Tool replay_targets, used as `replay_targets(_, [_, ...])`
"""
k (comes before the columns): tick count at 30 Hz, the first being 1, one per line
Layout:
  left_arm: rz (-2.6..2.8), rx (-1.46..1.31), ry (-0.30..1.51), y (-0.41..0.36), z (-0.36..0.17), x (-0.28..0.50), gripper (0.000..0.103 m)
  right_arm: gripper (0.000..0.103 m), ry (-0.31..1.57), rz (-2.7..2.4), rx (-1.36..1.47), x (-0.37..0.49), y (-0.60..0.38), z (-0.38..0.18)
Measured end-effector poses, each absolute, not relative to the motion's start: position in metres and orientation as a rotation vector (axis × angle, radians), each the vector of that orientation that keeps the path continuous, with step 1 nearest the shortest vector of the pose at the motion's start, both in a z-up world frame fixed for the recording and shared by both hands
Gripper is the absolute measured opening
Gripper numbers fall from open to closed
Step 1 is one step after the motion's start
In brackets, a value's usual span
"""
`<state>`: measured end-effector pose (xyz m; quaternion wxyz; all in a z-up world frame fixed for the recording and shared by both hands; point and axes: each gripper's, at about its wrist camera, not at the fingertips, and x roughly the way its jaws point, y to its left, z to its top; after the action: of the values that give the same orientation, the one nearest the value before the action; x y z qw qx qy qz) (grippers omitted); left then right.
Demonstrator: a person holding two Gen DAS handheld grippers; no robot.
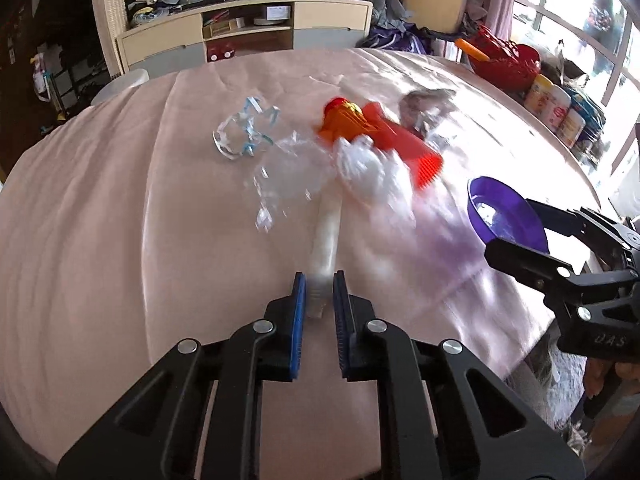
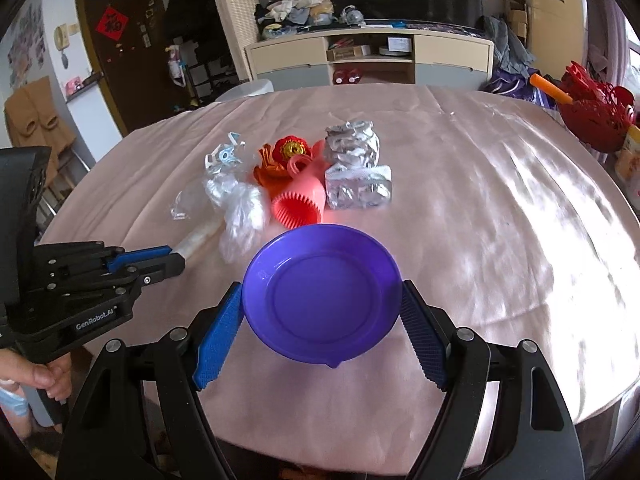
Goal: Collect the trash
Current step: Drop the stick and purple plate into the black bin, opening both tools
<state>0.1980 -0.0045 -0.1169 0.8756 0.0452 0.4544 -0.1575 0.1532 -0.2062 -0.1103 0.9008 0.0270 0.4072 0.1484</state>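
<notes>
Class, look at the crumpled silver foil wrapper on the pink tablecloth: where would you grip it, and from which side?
Grip the crumpled silver foil wrapper across its lower, flatter block, coming from the right, where the pink tablecloth lies bare. The ribbed coral plastic cup crowds its left side, so a tool approaching there would likely knock it.

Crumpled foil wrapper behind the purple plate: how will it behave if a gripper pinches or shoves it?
The silver foil wrapper is heavily creased, so it will probably crush and stay deformed when pinched. It looks hollow and thin, so likely very light and apt to skid on the pink tablecloth if pushed. Its slumped, crumpled shape makes rolling unlikely.
</notes>
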Motion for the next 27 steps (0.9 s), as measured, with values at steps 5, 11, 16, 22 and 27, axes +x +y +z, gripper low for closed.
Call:
replay_targets(5, [-0.299,0.084,0.953,0.0,-0.107,0.165,0.012,0.078,0.843,0.325,0.059,0.133,-0.208,-0.109])
replay_targets(11, [-0.284,0.059,0.883,0.004,-0.073,0.114,0.012,0.078,0.812,0.351,0.061,0.096,-0.21,-0.096])
replay_targets(16, [-0.299,0.052,0.843,-0.003,-0.056,0.071,0.012,0.078,0.792,0.365,0.058,0.066,-0.213,-0.087])
replay_targets(22, [-0.308,-0.001,0.876,-0.012,-0.069,0.032,0.012,0.078,0.81,0.347,0.063,0.039,-0.223,-0.09])
replay_targets(27, [-0.313,-0.083,0.972,-0.015,-0.108,0.015,0.012,0.078,0.87,0.335,0.079,0.025,-0.229,-0.11])
